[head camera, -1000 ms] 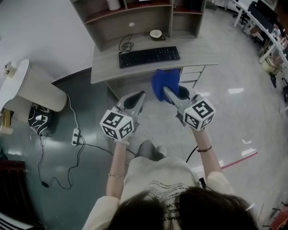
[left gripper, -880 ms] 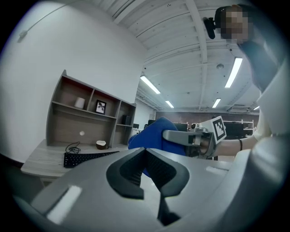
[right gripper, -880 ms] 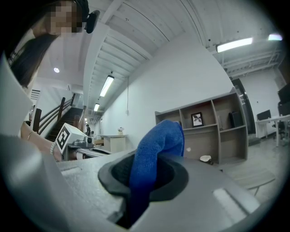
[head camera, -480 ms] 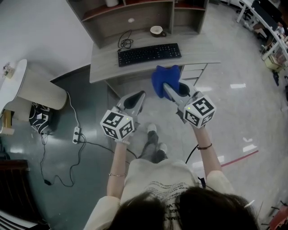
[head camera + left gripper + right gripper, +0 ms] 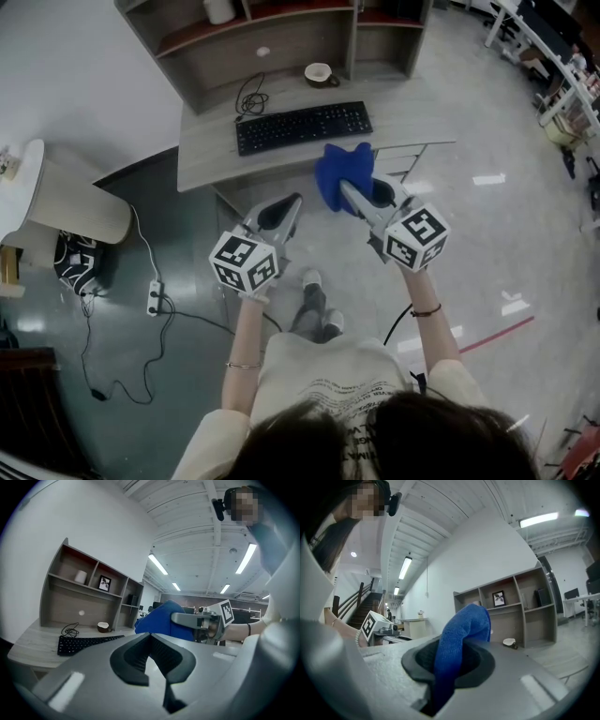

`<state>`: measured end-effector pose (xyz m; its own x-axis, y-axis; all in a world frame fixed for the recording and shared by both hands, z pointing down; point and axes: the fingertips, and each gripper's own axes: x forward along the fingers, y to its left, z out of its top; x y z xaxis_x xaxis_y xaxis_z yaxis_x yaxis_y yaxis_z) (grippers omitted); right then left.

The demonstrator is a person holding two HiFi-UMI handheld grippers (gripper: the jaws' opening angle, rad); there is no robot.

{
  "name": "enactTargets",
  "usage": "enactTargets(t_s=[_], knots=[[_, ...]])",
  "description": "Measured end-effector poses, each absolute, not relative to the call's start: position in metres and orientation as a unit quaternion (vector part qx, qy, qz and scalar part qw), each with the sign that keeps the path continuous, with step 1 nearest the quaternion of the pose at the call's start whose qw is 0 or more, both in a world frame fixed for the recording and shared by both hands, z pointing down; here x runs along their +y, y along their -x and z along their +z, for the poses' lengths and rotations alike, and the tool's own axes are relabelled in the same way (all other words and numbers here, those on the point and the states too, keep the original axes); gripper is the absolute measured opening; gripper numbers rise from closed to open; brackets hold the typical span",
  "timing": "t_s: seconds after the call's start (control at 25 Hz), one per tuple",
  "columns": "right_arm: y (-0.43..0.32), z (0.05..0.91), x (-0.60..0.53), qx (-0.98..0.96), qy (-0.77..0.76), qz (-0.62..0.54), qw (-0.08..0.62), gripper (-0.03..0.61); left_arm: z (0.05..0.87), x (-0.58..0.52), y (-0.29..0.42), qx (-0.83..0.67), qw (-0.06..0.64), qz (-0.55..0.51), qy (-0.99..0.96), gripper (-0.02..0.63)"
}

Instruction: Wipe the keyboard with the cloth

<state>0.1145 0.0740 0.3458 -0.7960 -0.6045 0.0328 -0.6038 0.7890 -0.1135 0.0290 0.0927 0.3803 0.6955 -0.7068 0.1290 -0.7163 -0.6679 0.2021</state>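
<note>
A black keyboard (image 5: 302, 127) lies on the grey desk (image 5: 202, 159), also seen low at the left in the left gripper view (image 5: 86, 643). My right gripper (image 5: 361, 199) is shut on a blue cloth (image 5: 342, 173), held in the air in front of the desk's front edge, short of the keyboard. In the right gripper view the cloth (image 5: 461, 630) stands up from between the closed jaws (image 5: 454, 656). My left gripper (image 5: 279, 212) hovers beside it to the left, shut with nothing in it (image 5: 151, 637). The cloth (image 5: 157, 618) shows past its tip.
A shelf unit (image 5: 272, 37) stands at the back of the desk, with a cup (image 5: 320, 72) and a coiled cable (image 5: 247, 97) before it. Drawers (image 5: 405, 155) sit under the desk's right end. On the floor lie a power strip (image 5: 153, 292) with cords and a black bag (image 5: 75, 259).
The desk and keyboard have slid slightly down and left in the head view as the person steps closer. Both grippers keep their pose, the cloth still held.
</note>
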Motion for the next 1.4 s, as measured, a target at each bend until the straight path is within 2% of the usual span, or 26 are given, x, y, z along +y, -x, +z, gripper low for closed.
enactTargets(t_s=[0.68, 1.4], knots=[[-0.102, 0.358, -0.007, 0.937, 0.34, -0.077, -0.012, 0.058, 0.379, -0.001, -0.026, -0.346, 0.125, 0.008, -0.93, -0.003], [-0.09, 0.373, -0.056, 0.925, 0.37, -0.088, -0.018, 0.058, 0.39, -0.051, -0.016, -0.311, 0.134, 0.007, -0.941, -0.003]])
